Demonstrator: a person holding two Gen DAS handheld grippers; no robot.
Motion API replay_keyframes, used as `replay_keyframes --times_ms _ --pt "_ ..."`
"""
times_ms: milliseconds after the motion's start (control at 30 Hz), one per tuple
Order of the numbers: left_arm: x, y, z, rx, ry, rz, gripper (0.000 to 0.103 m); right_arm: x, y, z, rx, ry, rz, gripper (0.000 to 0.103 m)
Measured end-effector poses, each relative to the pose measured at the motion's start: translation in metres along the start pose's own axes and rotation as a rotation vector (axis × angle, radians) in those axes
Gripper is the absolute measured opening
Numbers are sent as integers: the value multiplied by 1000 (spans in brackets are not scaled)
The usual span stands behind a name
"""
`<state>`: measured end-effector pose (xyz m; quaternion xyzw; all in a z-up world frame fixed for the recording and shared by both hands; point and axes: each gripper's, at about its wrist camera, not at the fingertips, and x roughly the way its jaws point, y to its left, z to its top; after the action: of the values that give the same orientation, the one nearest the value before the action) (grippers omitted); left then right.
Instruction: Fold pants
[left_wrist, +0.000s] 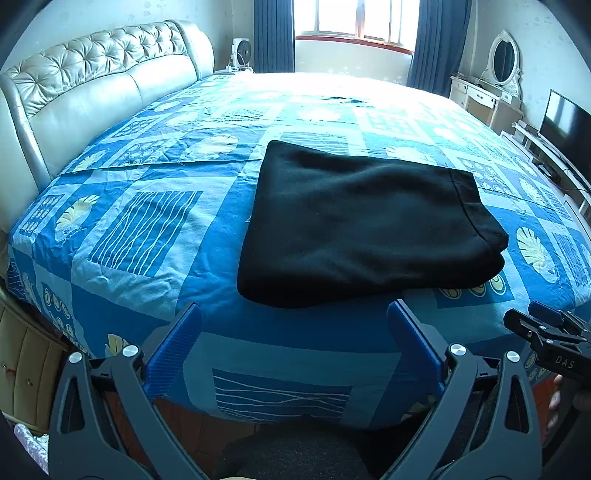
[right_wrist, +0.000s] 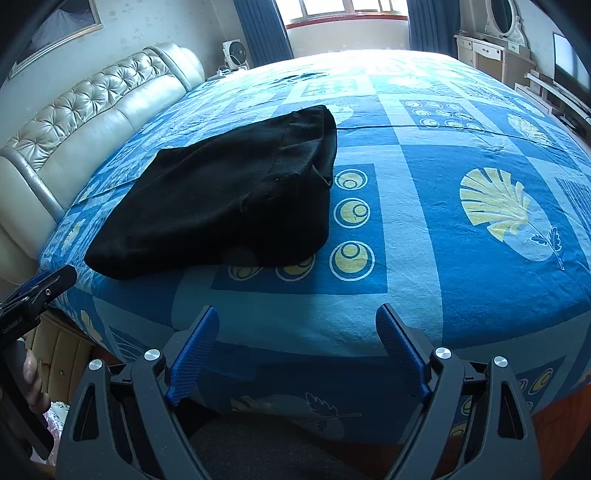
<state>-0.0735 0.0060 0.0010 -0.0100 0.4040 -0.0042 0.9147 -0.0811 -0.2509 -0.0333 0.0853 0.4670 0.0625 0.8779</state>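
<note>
Left wrist view: the black pants (left_wrist: 364, 225) lie folded into a compact bundle on the bed (left_wrist: 147, 236), near its front edge. The left gripper (left_wrist: 295, 332) hovers just short of them, jaws spread wide and empty.

Right wrist view: the pants (right_wrist: 225, 199) sit ahead to the left. The right gripper (right_wrist: 297, 332) hangs over the bed's edge, jaws wide apart, holding nothing.

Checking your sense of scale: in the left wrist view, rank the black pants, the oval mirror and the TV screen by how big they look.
1. black pants, by far
2. TV screen
3. oval mirror

The pants lie nearest the camera, so true sizes stay unsure.
</note>
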Motion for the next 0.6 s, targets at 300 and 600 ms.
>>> replay_keyframes --times_ms 300,600 --pt "-2 -2 0 13 -12 10 100 1 1 -1 0 5 2 86" --pt "-2 -4 -1 18 -5 5 100 2 3 -3 -4 12 4 86"
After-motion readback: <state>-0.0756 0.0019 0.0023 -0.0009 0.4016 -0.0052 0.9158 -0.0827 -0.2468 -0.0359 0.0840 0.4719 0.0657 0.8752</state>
